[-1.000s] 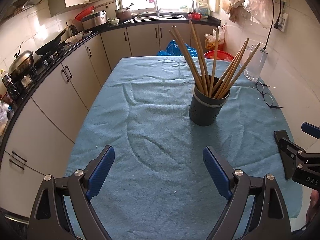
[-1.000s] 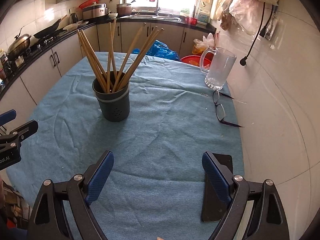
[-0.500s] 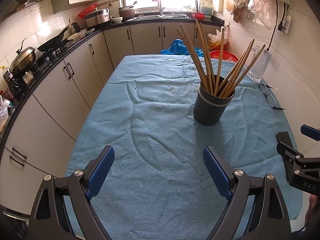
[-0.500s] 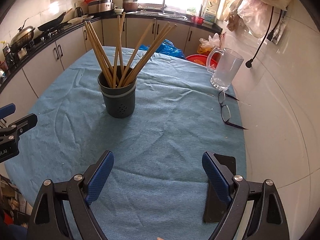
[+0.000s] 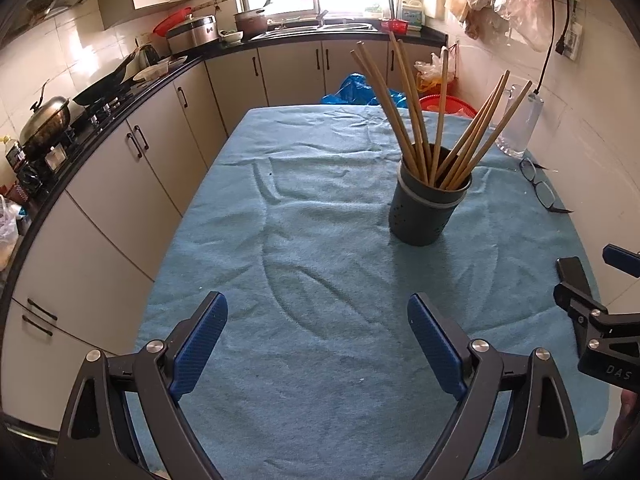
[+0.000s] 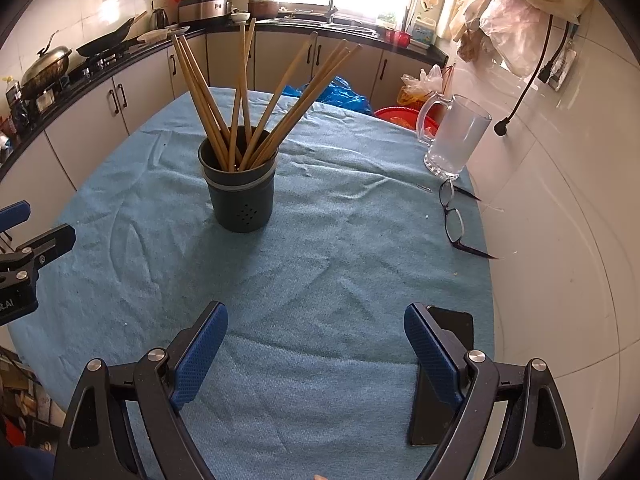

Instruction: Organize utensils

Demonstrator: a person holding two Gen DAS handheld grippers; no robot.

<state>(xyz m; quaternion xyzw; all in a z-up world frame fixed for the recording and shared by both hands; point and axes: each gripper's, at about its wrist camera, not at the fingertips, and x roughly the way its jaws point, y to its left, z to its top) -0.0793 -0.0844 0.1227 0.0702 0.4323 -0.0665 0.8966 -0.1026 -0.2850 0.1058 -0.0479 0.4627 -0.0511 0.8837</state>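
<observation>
The left hand-held gripper [image 5: 317, 338] is wide open over the blue cloth [image 5: 304, 240] on the surface, and a dark cup [image 5: 428, 210] full of chopsticks [image 5: 416, 120] stands farther away.

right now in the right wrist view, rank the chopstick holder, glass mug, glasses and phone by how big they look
1. Holder, largest with its chopsticks.
2. Phone: looks big, but it is nearest the camera and partly hidden behind the tongs, so unsure against the mug.
3. Mug.
4. Glasses, smallest.

Wooden chopsticks [image 5: 416, 120] fan out, leaning, inside an upright dark holder [image 5: 428, 216] on the cloth-covered table.
</observation>
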